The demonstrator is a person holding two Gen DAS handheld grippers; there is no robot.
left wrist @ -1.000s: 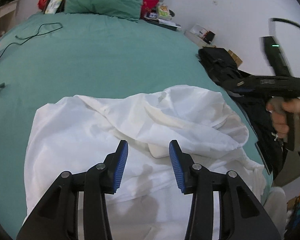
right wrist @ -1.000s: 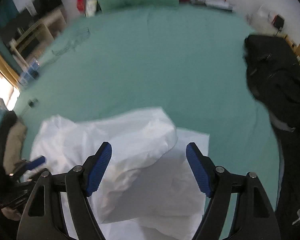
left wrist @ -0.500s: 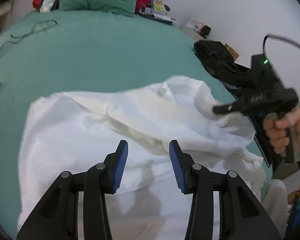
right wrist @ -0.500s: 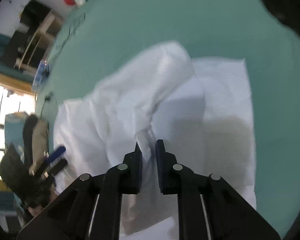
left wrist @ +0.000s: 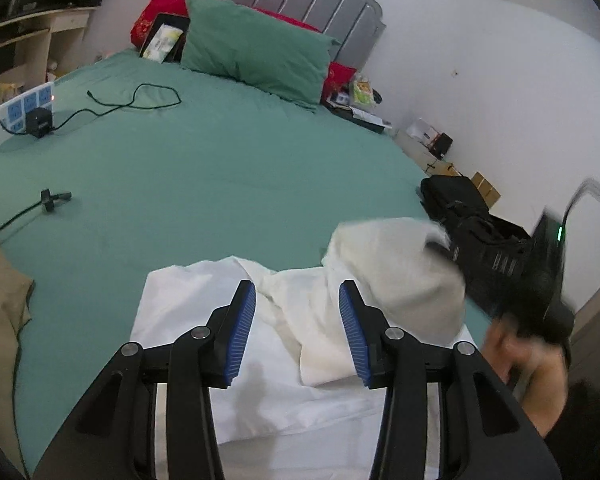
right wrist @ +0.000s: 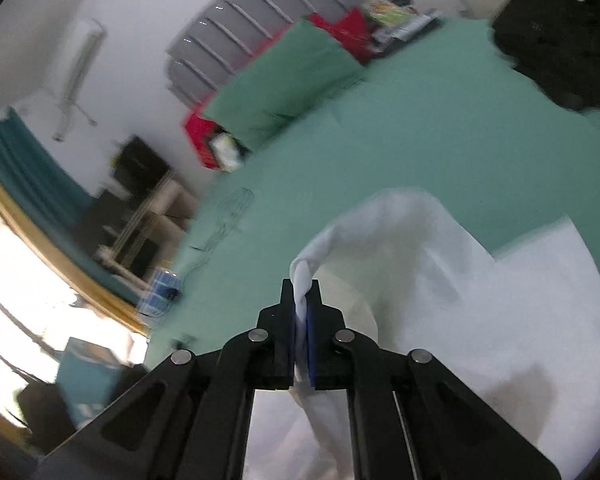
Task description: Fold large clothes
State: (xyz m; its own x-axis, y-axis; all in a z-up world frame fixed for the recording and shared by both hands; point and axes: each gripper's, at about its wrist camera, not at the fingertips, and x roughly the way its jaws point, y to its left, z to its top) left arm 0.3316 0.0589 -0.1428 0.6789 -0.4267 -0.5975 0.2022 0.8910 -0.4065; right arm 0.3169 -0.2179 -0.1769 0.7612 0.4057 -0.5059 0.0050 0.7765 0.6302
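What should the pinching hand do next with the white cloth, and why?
Probably carry the pinched edge across and lay it flat. The right gripper is shut on a bunched edge of the white garment, which bulges up in a lifted hump over the rest lying on the green bed. The left gripper hangs open above the cloth, holding nothing.

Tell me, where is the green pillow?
In the left wrist view, the green pillow lies at the far end of the bed, against the grey headboard.
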